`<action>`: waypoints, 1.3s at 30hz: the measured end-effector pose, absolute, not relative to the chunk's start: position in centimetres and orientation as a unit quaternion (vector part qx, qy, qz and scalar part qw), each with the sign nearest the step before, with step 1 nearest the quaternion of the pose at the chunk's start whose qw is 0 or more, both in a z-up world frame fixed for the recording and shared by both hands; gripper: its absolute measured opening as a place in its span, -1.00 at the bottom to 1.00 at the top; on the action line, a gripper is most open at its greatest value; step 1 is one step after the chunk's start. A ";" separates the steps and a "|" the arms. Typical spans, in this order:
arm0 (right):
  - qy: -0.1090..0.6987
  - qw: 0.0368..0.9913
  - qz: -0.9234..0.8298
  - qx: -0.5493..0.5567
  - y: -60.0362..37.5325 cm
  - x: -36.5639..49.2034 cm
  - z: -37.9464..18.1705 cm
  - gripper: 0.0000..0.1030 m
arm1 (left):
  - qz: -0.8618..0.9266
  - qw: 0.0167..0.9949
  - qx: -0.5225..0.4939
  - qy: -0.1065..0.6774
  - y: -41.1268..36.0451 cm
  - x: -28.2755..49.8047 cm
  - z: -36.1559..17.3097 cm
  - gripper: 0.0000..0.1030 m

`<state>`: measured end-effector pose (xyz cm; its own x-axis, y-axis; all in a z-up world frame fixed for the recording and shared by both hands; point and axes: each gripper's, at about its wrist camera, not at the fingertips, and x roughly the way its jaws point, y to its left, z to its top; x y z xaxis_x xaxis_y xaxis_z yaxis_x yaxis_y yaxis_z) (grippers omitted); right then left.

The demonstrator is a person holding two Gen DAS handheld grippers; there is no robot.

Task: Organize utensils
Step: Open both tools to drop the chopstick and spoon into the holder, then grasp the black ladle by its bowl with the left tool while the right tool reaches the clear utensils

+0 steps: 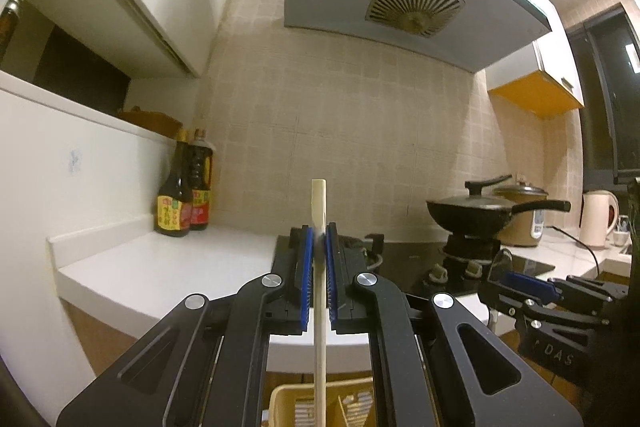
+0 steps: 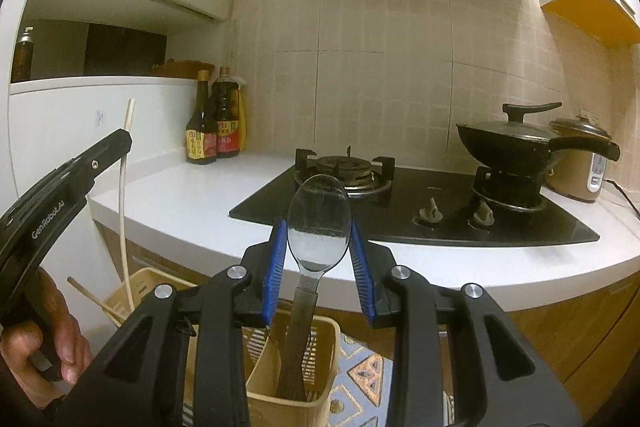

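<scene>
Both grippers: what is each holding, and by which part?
Left gripper pinches a chopstick near its upper end. Right gripper holds a spoon by its bowl.

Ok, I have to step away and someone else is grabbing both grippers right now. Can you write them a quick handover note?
Left gripper: shut on a pale wooden chopstick, held upright, its lower end down in the beige slotted plastic utensil holder.
Right gripper: blue pads against the bowl of a steel spoon, handle hanging into the same holder's near compartment.
Another wooden chopstick already leans in the far compartment.
Done: both pieces are lined up over the holder.
Left: lower and release each, then check for further utensils; none show on the white countertop.
</scene>
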<state>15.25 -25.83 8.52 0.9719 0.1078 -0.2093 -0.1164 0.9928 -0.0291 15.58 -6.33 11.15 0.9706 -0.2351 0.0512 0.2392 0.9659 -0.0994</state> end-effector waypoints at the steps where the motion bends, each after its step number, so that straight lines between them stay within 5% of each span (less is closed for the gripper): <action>1: 0.109 0.992 0.058 -0.019 -25.9 15.2 8.4 -0.43 | -0.123 0.991 -0.053 -0.017 -6.2 15.5 11.1 -0.90; 6: 0.134 0.988 0.075 -0.004 -26.3 14.6 8.1 -0.43 | -0.139 0.989 -0.058 -0.002 -4.9 14.4 11.3 -0.90; 10: 0.146 0.986 0.081 -0.004 -26.5 13.2 8.1 -0.28 | -0.150 0.986 -0.074 0.005 -3.5 13.0 12.0 -0.47; 18: 0.150 0.985 0.088 -0.001 -26.9 10.0 9.3 -0.19 | -0.188 0.975 -0.112 0.032 -0.7 10.0 13.6 -0.45; 28: 0.166 0.981 0.104 0.010 -27.3 4.4 12.1 -0.15 | -0.201 0.974 -0.092 0.042 0.6 4.7 15.3 -0.20; 39: 0.393 0.908 0.143 0.016 -25.5 5.2 5.8 -0.15 | -0.232 0.912 -0.076 0.330 -0.8 7.1 7.3 -0.10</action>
<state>5.22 -25.47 5.78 0.6508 0.2719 -0.7089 -0.2473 0.9587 0.1407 7.12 -0.85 7.32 0.6751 -0.4735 -0.5658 0.3730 0.8807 -0.2919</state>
